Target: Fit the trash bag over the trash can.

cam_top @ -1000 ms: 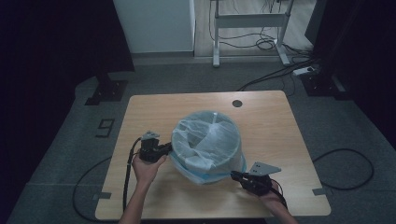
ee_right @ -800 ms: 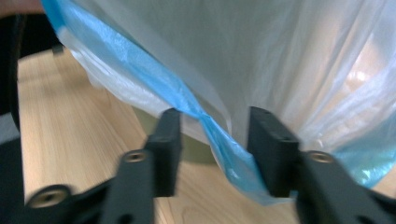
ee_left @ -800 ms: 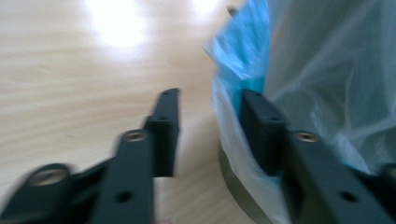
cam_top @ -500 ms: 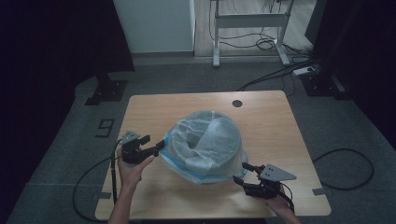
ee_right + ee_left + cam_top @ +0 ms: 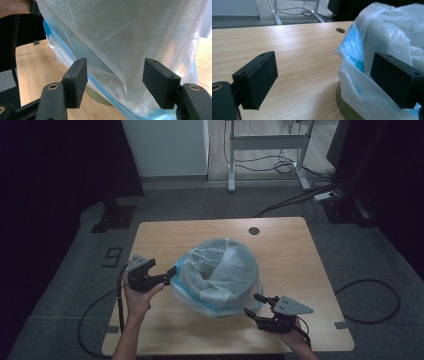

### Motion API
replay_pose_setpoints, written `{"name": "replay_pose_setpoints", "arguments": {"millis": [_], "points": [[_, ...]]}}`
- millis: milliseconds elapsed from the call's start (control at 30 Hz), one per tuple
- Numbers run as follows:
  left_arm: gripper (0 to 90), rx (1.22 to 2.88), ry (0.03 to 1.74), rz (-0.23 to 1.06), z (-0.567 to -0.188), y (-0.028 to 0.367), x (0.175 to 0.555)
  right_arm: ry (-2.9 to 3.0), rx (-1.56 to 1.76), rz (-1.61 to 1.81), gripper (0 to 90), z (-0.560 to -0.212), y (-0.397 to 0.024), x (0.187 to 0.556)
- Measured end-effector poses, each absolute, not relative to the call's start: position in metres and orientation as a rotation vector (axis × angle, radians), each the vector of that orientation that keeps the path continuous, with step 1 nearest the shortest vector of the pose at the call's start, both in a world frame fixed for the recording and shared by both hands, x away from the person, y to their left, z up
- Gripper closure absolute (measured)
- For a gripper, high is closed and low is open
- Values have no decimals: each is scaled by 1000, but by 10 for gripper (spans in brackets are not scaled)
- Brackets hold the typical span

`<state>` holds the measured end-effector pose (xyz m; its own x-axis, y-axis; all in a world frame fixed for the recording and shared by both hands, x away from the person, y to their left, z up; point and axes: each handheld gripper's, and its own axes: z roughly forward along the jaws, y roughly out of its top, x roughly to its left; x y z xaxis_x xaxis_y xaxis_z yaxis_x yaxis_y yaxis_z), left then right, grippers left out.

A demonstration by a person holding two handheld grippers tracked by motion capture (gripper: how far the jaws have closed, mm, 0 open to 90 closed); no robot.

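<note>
My left tool (image 5: pixel 172 274) and right tool (image 5: pixel 254 304) have just opened, gripping nothing, flanking the bagged bin (image 5: pixel 220 272) mid-frame on the bench (image 5: pixel 290 250); a grommet hole (image 5: pixel 254 231) lies beyond.

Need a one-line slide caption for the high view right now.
Both grippers, left and right, open beside the bag-lined bin on the table, fingers just released.
</note>
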<state>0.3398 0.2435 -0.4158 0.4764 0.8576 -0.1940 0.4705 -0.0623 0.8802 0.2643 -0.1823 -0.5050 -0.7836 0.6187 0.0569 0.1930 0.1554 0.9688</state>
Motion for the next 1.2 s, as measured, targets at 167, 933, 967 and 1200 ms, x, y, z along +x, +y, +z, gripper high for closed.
{"name": "replay_pose_setpoints", "arguments": {"millis": [167, 933, 967, 1200], "points": [[110, 1656, 1126, 460, -412, 256, 335, 2078, 813, 1659, 363, -507, -192, 265], [195, 1712, 819, 320, -395, 254, 357, 2059, 863, 1666, 376, -509, -212, 266], [199, 1718, 802, 305, -393, 253, 360, 2057, 865, 1667, 376, -509, -214, 267], [235, 1739, 669, 202, -378, 247, 375, 2030, 887, 1672, 377, -510, -227, 269]]}}
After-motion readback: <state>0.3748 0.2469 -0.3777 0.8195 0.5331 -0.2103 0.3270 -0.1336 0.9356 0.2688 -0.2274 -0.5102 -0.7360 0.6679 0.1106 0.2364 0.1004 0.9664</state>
